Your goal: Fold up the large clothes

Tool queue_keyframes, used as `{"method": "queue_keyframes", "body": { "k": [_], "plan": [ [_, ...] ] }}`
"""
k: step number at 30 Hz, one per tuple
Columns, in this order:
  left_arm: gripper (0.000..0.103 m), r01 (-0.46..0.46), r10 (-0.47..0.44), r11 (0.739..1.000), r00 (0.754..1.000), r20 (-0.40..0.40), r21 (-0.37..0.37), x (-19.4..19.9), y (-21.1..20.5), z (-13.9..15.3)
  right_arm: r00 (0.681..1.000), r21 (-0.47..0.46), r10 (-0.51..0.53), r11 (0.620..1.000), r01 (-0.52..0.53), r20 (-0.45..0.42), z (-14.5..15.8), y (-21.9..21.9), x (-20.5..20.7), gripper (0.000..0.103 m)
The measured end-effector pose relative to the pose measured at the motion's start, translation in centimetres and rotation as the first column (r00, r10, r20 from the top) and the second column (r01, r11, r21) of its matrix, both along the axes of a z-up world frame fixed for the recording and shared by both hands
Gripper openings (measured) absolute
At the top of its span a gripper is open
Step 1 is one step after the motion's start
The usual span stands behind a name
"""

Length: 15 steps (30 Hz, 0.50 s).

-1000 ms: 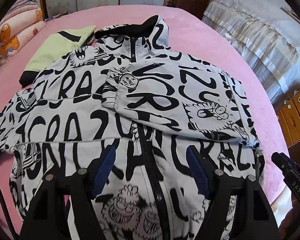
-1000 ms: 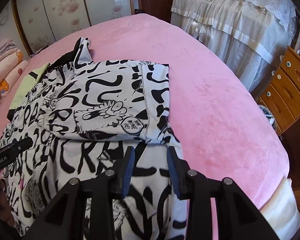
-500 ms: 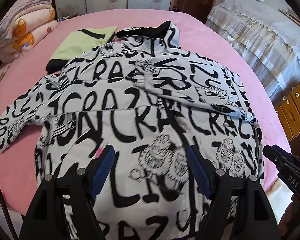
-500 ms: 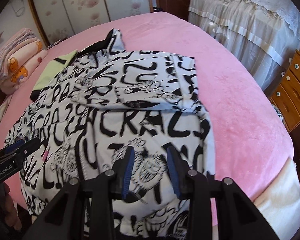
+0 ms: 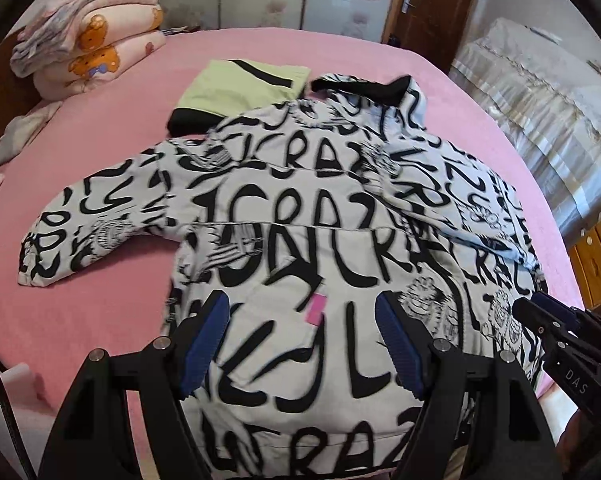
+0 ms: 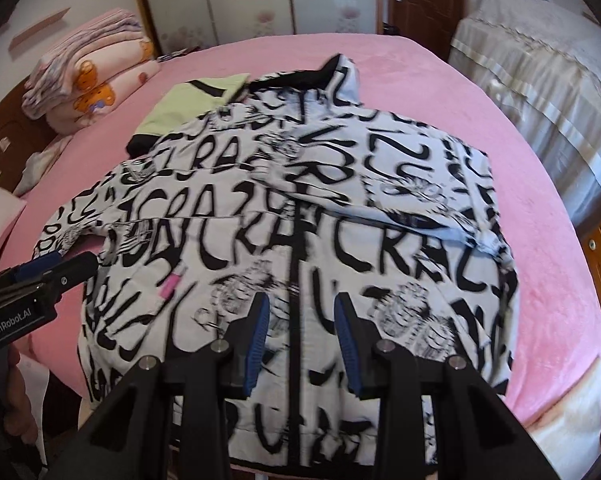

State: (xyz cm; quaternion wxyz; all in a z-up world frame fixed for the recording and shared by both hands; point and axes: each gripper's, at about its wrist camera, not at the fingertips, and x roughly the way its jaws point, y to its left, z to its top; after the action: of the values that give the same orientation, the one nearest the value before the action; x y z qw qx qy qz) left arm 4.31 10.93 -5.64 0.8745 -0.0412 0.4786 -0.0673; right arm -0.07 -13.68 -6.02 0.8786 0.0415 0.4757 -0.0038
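A white jacket (image 5: pixel 300 216) covered in black lettering is spread front-up on the pink bed (image 5: pixel 112 128), collar toward the far end. One sleeve (image 5: pixel 80 236) is stretched out flat to the left side of the left wrist view, while the other sleeve (image 6: pixel 400 196) is folded across the chest. A small pink tag (image 5: pixel 315 309) is seen on the front. The left gripper (image 5: pixel 302 344) is held above the lower hem with its jaws wide apart and nothing between them. The right gripper (image 6: pixel 300 340) is held over the zip (image 6: pixel 294 320), jaws partly apart, gripping nothing. A folded green garment (image 5: pixel 240 88) lies just beyond the jacket's shoulder, and folded blankets (image 5: pixel 88 44) are stacked at the far left
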Motion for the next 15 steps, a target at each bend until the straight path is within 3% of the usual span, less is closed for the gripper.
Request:
{"method": "queue_keyframes", "body": {
  "k": [8, 10, 15],
  "plan": [
    [0.079, -0.108, 0.109, 0.992, 0.994, 0.014, -0.064, 1.6, 8.4, -1.2, 0.991, -0.004, 0.121, 0.993, -0.121, 0.055, 1.7, 8.1, 4.4, 0.035],
    [0.079, -0.146, 0.147, 0.985, 0.989, 0.004, -0.089, 2.1, 11.1, -2.3, 0.987, -0.007, 0.147, 0.989, -0.147, 0.07, 1.8, 10.4, 5.7, 0.044],
    [0.079, -0.283, 0.279, 0.945, 0.959, -0.047, -0.166, 3.0, 18.2, -6.0, 0.975, -0.026, 0.198, 0.98, -0.196, 0.103, 1.3, 15.3, 8.5, 0.048]
  ]
}}
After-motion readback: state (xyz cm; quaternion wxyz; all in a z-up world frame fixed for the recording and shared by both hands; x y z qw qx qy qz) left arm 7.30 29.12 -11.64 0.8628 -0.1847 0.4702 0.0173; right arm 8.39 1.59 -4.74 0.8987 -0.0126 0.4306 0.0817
